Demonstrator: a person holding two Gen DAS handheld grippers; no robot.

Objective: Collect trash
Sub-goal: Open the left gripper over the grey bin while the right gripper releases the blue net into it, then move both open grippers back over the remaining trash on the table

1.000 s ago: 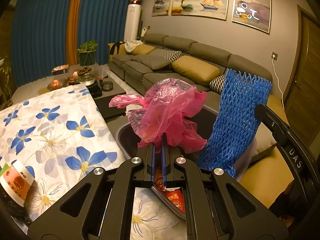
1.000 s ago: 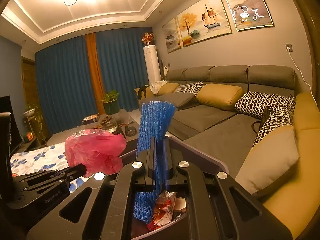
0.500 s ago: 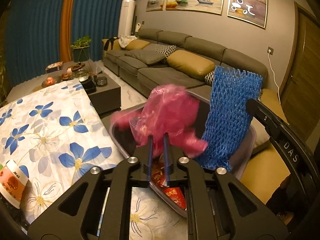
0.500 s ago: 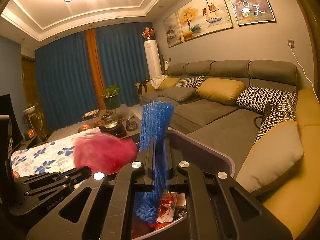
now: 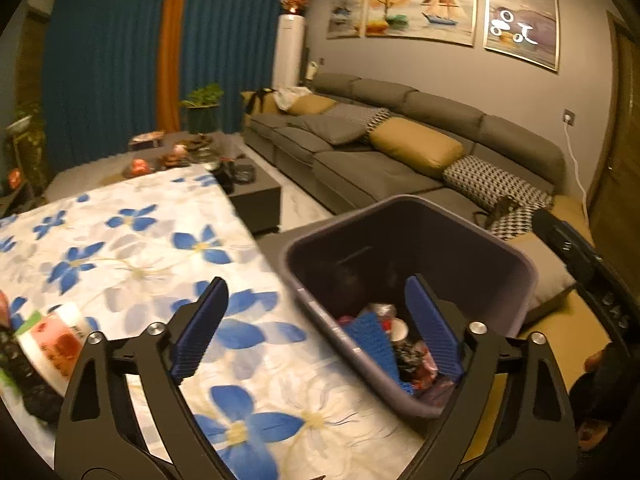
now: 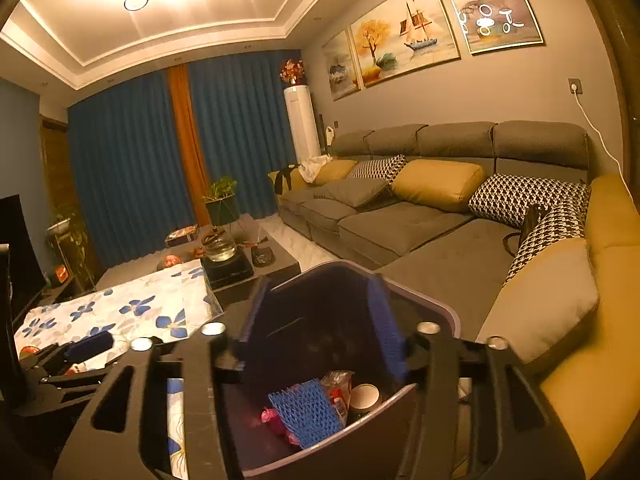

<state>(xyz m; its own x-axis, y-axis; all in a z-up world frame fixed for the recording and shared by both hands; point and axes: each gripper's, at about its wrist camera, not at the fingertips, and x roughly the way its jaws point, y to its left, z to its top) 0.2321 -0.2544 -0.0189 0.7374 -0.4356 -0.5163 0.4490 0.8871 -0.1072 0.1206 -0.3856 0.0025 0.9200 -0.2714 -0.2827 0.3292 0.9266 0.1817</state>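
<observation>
Floral tablecloth (image 5: 132, 248), purple bin (image 5: 496, 248), blue mesh (image 6: 308, 414)

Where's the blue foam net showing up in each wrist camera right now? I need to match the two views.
Left wrist: the blue foam net lies inside the trash bin, lower centre-right, between the fingers of the open left gripper.
Right wrist: the net lies in the bin at bottom centre, below the open right gripper.
Shared landmark: the sailboat painting above the sofa.
</observation>
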